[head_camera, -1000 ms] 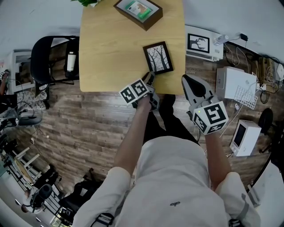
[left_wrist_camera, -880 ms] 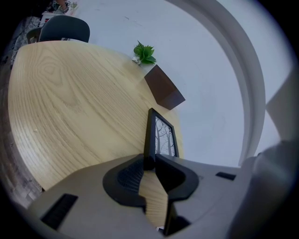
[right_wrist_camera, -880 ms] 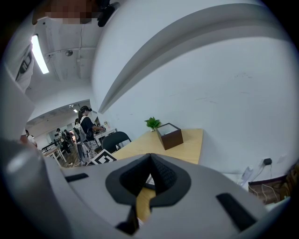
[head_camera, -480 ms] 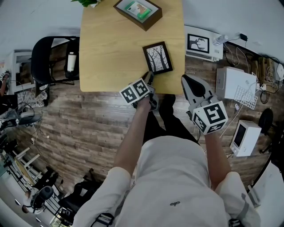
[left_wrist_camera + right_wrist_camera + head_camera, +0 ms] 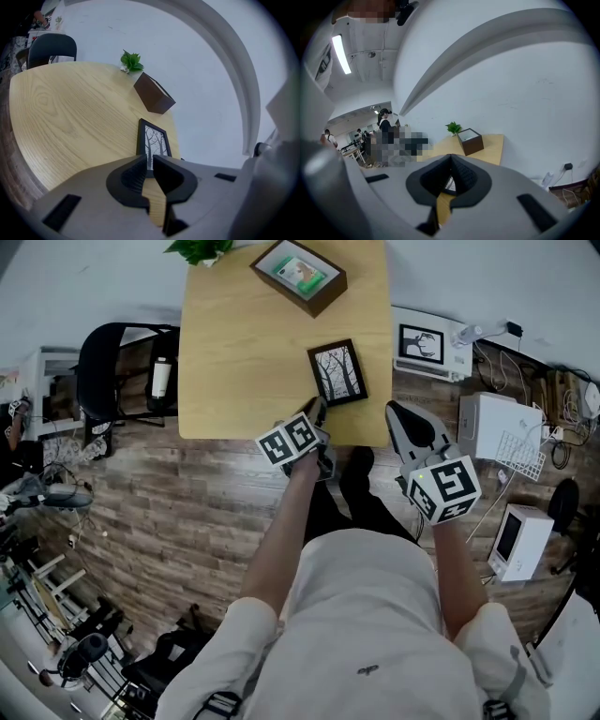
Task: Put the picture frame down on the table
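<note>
**A:** Your picture frame [image 5: 337, 373] lay flat, picture side up, on the table [image 5: 244, 362] toward its near right corner. It was well apart from the brown box [image 5: 298, 276] at the far edge.

**B:** Across the last second it did not shift on the wood. Your left gripper [image 5: 321, 409] kept its place at the frame's near left corner. Its jaws stood a narrow slit apart, with only tabletop and frame showing beyond them and nothing clamped.

**A:** Whether a jaw tip touched the frame's edge, neither view settled.

**B:** Your right gripper [image 5: 394, 411] hung just off the table's near right corner, jaws pressed together on nothing.

**A:** What did change was small: the head view slid a little, but the scene did not.

**B:** By our judgement, that read as the job done. The frame was down and resting on its own, with your grip off it. Only drawing the left gripper back clear of that corner remained.
</note>
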A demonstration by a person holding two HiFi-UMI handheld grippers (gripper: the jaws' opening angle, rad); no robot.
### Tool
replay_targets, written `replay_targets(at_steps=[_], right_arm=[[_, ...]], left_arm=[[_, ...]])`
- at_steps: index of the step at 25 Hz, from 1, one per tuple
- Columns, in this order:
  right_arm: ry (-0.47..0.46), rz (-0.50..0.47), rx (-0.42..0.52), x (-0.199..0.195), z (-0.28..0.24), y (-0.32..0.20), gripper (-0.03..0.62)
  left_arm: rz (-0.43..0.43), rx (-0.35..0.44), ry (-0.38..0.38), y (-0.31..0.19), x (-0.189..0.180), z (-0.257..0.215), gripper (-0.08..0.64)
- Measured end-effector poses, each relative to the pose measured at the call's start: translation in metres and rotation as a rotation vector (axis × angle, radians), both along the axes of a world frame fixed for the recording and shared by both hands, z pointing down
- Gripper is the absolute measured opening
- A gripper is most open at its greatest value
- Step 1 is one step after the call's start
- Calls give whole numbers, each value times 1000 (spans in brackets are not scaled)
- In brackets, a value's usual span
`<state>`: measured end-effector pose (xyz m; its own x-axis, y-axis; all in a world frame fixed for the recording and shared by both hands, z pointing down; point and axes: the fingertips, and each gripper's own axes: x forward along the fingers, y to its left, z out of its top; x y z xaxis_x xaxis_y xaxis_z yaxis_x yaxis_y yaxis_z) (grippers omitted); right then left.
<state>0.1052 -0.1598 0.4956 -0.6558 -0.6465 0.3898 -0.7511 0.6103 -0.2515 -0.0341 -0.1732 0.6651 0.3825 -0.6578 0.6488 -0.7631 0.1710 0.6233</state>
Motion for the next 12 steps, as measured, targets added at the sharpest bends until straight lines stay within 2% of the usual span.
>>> replay_targets(at_steps=[12], right_arm=[[-8, 19, 83, 7, -40, -8, -2]], left_arm=[[44, 88, -56, -7, 0, -56, 21]])
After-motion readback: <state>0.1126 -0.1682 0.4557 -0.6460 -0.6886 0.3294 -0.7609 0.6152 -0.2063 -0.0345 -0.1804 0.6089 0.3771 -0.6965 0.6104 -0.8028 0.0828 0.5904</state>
